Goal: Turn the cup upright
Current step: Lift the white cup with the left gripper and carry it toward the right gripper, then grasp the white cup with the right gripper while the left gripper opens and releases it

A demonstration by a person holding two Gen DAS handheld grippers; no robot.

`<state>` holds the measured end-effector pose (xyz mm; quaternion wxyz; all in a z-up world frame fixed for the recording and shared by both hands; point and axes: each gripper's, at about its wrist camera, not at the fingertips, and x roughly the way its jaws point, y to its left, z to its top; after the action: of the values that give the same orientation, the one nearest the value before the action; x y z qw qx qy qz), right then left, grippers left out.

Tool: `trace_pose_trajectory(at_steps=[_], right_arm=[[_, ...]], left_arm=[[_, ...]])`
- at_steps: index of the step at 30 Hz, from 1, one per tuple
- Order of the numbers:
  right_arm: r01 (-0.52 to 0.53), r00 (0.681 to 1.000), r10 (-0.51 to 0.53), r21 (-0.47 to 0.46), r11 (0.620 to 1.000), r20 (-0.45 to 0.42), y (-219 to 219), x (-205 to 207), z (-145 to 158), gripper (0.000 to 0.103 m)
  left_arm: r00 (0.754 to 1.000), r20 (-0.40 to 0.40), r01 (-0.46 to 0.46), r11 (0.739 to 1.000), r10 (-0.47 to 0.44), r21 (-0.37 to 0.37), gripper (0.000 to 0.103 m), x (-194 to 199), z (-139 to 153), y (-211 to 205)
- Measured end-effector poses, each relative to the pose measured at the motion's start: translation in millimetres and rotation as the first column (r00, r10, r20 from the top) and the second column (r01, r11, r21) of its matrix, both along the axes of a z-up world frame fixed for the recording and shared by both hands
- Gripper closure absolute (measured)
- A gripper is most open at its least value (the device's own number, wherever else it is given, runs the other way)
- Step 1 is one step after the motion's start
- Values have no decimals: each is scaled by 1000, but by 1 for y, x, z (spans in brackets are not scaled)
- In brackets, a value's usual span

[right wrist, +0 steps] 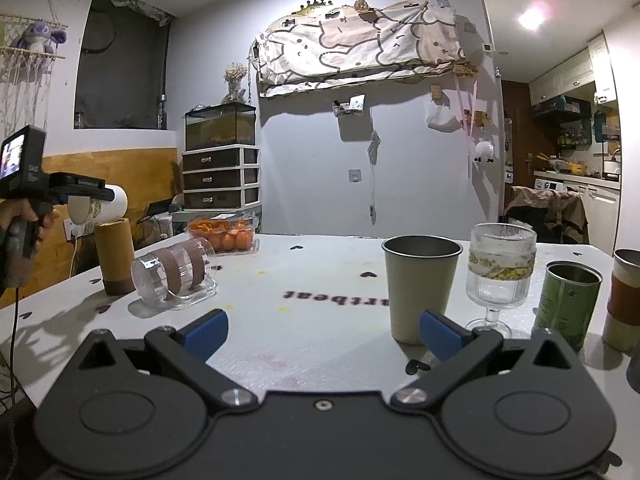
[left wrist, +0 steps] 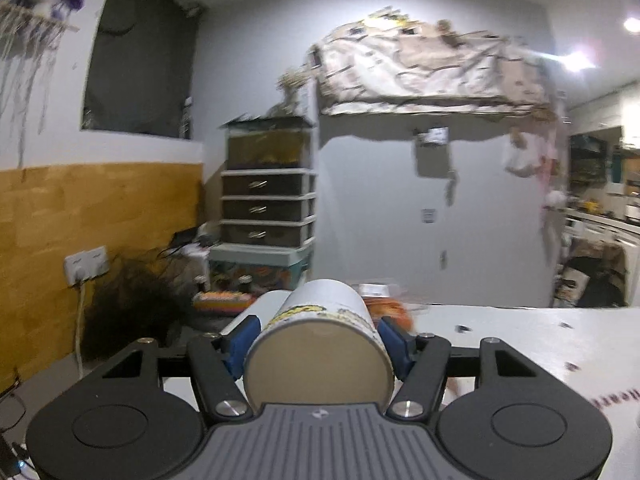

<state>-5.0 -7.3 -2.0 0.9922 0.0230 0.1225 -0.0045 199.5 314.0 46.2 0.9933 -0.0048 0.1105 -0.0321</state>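
My left gripper is shut on a white paper cup with yellow cartoon print. The cup lies on its side in the air, its base toward the camera. In the right wrist view the same cup hangs at far left, above a brown cylindrical cup standing on the white table. A clear glass with brown bands lies on its side on the table left of centre. My right gripper is open and empty, low over the table's near side.
Upright at the right stand a grey metal cup, a stemmed ribbed glass, a green tin and a brown-banded cup. A tray of oranges sits at the back left. A drawer unit stands beyond.
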Motion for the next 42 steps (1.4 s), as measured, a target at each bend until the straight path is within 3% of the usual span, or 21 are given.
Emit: trace_pose_trajectory(at_steps=[4,7,11,14,19,24,32,33,34,36,39,42], right_arm=[[11,1000,-11,6,1000,9,-3,-3,1,0],[22,1000,-23,13,1000,20,-7,-7,2,0],[44,999,-45,33,998,25,-14,-13,1,0],[65,998,-66,48,997,21,-21,-15,1,0],[90,996,-91,72,993,4,-31,-15,-2,0],[107,994,-105,66,992,-30,-39,0,-1,0],[-5,983,25,115,993,-181,-30,54,-9,0],[-13,978,38,122,992,-206,-28,59,-13,0],[-20,969,50,127,992,-241,-23,68,-16,0],[-30,958,64,125,992,-281,-21,78,-21,0],[-46,938,89,133,990,-334,-20,92,-27,0],[-61,926,107,136,989,-361,-21,99,-31,0]], left_arm=[[992,28,120,993,-120,1,38,-32,-4,-27],[973,37,229,973,-229,10,38,-58,-14,-56],[928,-6,374,927,-374,17,38,-81,-38,-96],[879,-64,475,880,-473,8,38,-95,-63,-125],[813,-127,573,820,-568,1,38,-114,-92,-156],[764,-129,639,769,-633,11,38,-148,-111,-164],[726,-105,687,723,-680,72,37,-175,-124,-171],[724,-107,689,720,-681,76,33,-176,-126,-171],[722,-114,691,718,-682,83,22,-176,-126,-171],[726,-110,687,721,-678,89,12,-178,-127,-170],[729,-112,684,724,-675,89,12,-181,-129,-164],[749,-126,662,745,-651,85,11,-180,-132,-154]])
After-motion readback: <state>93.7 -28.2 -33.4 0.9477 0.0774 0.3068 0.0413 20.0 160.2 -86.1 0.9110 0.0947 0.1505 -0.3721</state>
